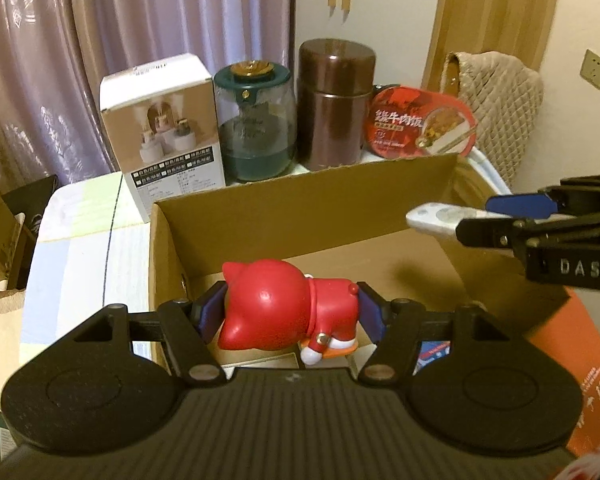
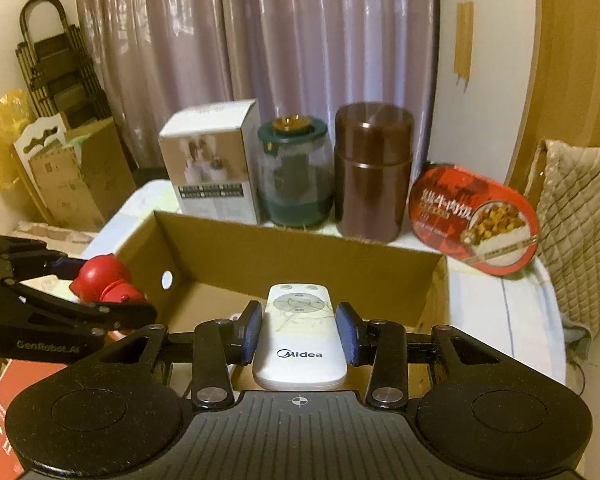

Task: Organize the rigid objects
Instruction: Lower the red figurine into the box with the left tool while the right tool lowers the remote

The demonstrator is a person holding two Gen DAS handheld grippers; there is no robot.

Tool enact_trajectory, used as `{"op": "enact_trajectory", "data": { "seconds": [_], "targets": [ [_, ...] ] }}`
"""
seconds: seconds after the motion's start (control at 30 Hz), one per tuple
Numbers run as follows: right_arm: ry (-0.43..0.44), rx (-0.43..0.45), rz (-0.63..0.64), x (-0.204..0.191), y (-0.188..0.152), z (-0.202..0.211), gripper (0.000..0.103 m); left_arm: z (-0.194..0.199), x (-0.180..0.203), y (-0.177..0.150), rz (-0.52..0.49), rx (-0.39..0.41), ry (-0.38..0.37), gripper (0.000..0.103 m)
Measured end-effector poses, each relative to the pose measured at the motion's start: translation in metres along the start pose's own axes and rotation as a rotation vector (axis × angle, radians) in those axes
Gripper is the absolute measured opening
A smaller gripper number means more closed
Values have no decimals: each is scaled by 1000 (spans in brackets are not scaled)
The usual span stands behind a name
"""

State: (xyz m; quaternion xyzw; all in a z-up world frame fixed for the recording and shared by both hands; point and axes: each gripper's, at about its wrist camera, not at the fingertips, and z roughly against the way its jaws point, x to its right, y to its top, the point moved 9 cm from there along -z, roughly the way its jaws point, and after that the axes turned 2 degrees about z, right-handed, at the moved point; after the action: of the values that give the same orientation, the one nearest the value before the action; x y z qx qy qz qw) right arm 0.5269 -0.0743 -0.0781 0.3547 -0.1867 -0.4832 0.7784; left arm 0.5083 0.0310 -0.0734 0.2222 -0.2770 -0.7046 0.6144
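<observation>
1. The toy was a glossy red figure with pointed ears, lying sideways.
2. The left gripper clamped it between blue pads, above the cardboard box's near edge.
3. The right gripper pinched a white remote, seemingly over the box's right side.

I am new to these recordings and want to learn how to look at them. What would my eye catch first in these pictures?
First, the shiny red toy figure, clamped sideways in the left claw over the open cardboard box. Next, the white Midea remote, gripped in the right claw above the same box. Behind the box, the round red food tin leans at the right end of a row of containers.
</observation>
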Motion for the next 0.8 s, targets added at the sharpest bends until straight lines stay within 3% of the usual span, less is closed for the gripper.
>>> {"op": "enact_trajectory", "data": {
  "seconds": [0.33,0.8],
  "targets": [
    [-2,-57,-1,3,-14,-35,37,-39,-13,-11,3,-65,29,63],
    [-18,-116,10,5,-26,-54,37,-58,-21,-17,19,-93,42,63]
  ]
}}
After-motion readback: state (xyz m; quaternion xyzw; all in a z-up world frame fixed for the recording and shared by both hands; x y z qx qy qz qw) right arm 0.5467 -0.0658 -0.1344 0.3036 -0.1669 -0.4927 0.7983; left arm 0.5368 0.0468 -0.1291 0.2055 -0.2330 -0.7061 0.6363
